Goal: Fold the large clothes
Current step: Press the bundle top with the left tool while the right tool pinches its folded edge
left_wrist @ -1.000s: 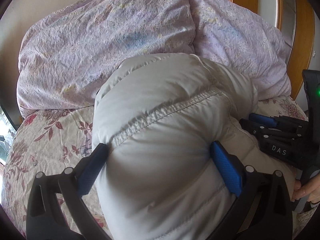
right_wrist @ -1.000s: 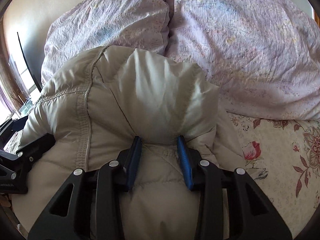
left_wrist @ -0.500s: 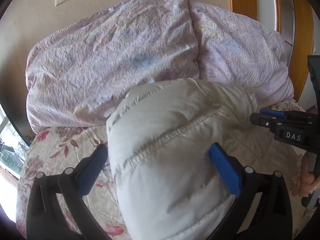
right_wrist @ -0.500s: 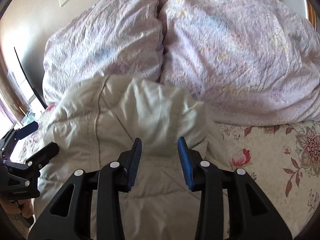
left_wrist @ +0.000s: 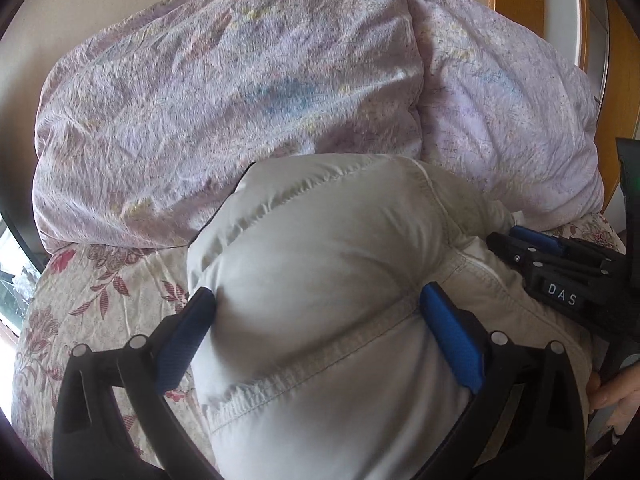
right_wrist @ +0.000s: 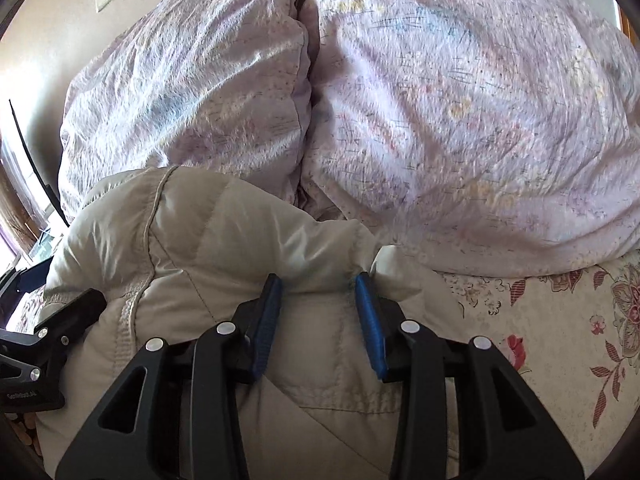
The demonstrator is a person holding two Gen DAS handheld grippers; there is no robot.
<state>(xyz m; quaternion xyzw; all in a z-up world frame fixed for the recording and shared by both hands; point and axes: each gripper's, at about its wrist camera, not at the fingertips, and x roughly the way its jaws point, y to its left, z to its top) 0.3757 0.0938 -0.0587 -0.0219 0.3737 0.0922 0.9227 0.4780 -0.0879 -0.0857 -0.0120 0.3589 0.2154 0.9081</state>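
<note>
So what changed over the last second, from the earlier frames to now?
Both grippers carried the puffy beige jacket away from the lilac duvet, then back up against it; wall sockets came into view and partly left again. Unchanged: the left gripper clamps a wide bulge, the right gripper pinches a narrower fold, on the floral bedsheet.

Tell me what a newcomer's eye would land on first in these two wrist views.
First, the puffy beige down jacket, bunched in the foreground on the flowered bedsheet; the left gripper and right gripper each squeeze a bulge of it between blue pads. Behind it, two crumpled lilac pillows lie side by side against the wall, filling the upper half of both views.
</note>
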